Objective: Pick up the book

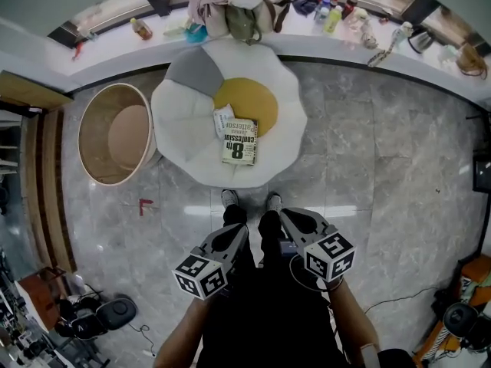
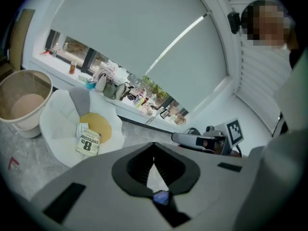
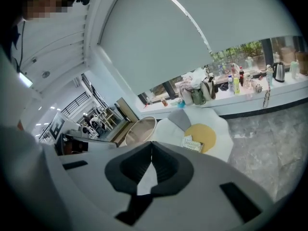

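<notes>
The book (image 1: 239,142) lies flat on a white egg-shaped floor cushion (image 1: 184,129), at the front edge of its yellow centre. Its cover carries a large "8". A small white card lies against its upper left corner. Both grippers are held low in front of the person, well short of the cushion. My left gripper (image 1: 241,231) is shut and empty, and my right gripper (image 1: 285,216) also has its jaws together with nothing in them. From the left gripper view the book (image 2: 89,142) sits far left of the jaw tips (image 2: 154,146). In the right gripper view it (image 3: 193,145) shows just right of the tips (image 3: 152,144).
A round beige tub (image 1: 115,133) stands left of the cushion. A long white sill (image 1: 322,44) behind holds bags, bottles and a kettle. The person's shoes (image 1: 230,198) stand on grey marble floor just before the cushion. A red mark (image 1: 146,204) lies left, and gear clutters the bottom-left corner.
</notes>
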Tool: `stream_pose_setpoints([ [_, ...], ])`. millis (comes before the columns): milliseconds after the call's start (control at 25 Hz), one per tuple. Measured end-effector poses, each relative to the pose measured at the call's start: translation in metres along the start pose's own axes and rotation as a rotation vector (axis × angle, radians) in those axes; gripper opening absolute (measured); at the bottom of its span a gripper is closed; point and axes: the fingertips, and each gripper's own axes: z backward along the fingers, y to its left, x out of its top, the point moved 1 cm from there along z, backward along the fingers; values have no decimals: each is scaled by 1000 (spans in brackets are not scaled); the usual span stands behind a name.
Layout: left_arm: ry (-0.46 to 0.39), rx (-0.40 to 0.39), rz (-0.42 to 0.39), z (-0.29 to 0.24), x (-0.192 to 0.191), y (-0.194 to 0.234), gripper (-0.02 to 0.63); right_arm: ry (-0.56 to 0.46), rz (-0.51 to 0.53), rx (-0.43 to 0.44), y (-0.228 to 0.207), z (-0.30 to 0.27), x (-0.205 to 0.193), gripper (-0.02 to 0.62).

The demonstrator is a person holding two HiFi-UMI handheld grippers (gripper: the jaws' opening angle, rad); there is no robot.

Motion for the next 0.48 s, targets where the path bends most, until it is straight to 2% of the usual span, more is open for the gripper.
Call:
stream_pose_setpoints([
  [120,-23,-17,72,-3,7,22,14,2,-21,-26,1,-11,-2,17],
  [480,20,-18,130,-34,24,109,14,10,-88,-116,-4,-48,-8,17],
])
